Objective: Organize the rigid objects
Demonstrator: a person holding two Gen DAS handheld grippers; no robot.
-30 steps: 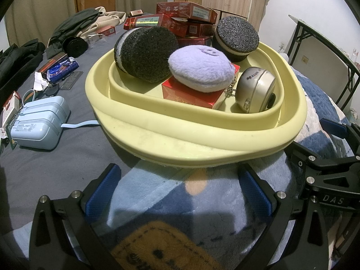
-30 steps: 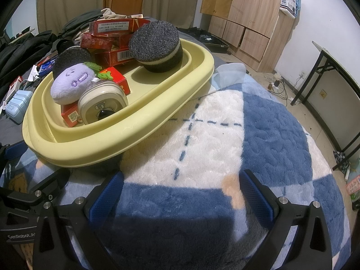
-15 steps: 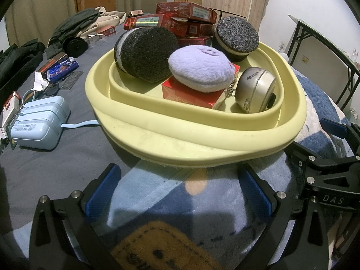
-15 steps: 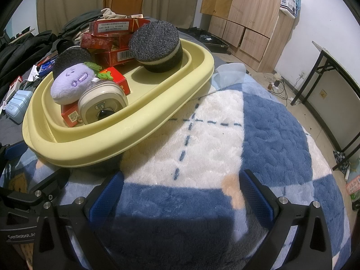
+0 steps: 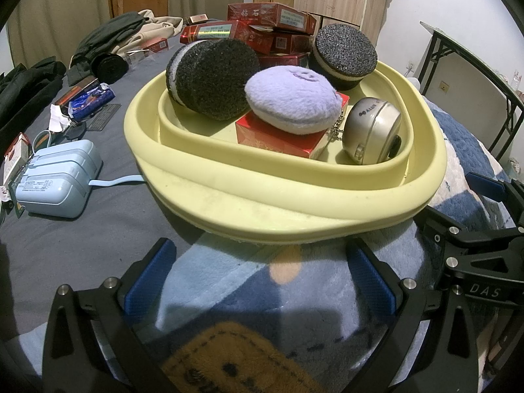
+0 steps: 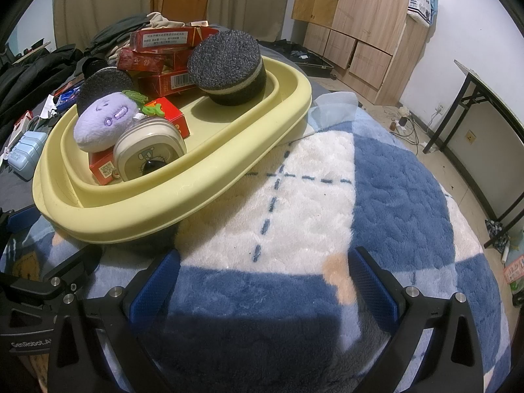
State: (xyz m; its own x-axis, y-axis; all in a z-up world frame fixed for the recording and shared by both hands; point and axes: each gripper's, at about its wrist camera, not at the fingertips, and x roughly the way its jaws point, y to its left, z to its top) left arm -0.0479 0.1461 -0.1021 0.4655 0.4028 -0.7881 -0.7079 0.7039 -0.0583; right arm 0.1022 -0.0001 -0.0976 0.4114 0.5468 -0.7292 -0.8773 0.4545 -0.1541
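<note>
Ahead of both grippers: yellow basin sits on the bed's blue-and-white blanket, just beyond my fingertips.
Left hand-held gripper: jaws wide apart, nothing between them, low over the blanket, facing the basin's near wall.
Right hand-held gripper: jaws also wide apart and empty; basin lies ahead and to its left.
Basin contents: two dark round sponges, one on edge at far left, one flat at the far end; purple plush resting on a red box; silver clock leaning just right of the box.
Behind the basin: stack of red cartons, touching or nearly touching the far rim; I cannot tell which.
Left of my left gripper: pale blue charger case on the grey sheet, well apart from the basin.
Step, my judgement: choosing the next rigid item; the clock and red box seem the candidates, the plush is soft.
Doing it well: come over the near rim from above, not through it; the clock is rounded and tilted, so close across its flat faces. Lift the plush off before taking the box, else it rolls.
Risk: the basin sits on soft bedding and may tip if I press the rim.
</note>
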